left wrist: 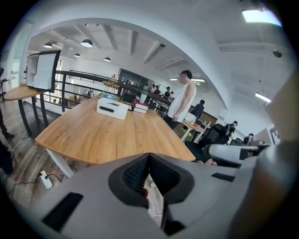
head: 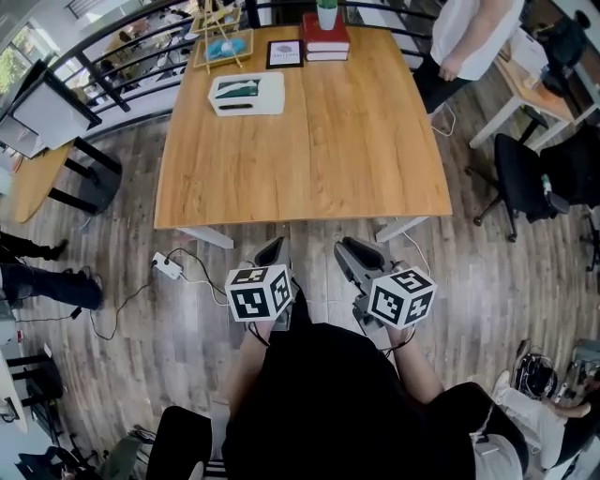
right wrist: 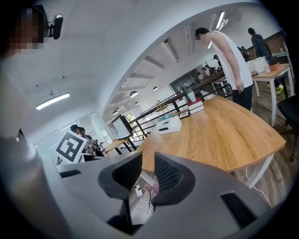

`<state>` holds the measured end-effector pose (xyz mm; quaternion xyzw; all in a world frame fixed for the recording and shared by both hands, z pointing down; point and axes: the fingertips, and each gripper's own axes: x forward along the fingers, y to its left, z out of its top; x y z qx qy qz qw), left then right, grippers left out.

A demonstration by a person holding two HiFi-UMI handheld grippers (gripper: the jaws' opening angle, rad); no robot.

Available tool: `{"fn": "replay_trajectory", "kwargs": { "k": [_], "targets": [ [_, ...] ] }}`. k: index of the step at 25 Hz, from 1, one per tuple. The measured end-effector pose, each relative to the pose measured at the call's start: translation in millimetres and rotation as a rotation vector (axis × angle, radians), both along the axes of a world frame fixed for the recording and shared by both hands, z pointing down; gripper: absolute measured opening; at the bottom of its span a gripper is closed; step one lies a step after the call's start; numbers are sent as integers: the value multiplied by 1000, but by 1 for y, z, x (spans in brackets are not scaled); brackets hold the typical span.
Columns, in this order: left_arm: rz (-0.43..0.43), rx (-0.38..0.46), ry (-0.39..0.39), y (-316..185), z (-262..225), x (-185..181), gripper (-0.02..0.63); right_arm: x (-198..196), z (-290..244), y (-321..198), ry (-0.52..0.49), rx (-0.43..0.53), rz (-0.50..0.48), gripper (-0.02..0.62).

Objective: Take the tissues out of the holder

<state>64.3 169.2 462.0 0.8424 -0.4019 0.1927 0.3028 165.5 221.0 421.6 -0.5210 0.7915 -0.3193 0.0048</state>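
tissue holder [head: 247, 94]: white box, far left of wooden table [head: 356, 141], contents unseen | left gripper [head: 277, 243]: jaws pressed together, empty | right gripper [head: 344, 247]: jaws slightly spread, empty | both well apart from holder

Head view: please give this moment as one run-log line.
left claw: shut, empty | right claw: open, empty | tissue holder: on table, untouched

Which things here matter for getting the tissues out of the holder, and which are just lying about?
For the job: white tissue holder, left claw, right claw.

Just lying about: red books, small potted plant on them, framed card, wooden stand, power strip on the floor.
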Motion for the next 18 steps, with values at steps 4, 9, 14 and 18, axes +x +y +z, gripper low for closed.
{"fn": "replay_trajectory", "kwargs": {
  "k": [4,9,14,18],
  "targets": [
    [7,6,2,-59,-10,-9,11,-17,-7,-58,-3,-5,-24,77],
    [2,9,11,-130,-21,-24,11,-38,-15,-135,22,-3,-51,77],
    [-14,7,14,-195,-27,-39,11,-56,-15,-206,69,-30,-85,75],
    [-32,3,20,-236,-28,-52,11,-70,-19,-255,56,-18,-101,77]
  ]
}}
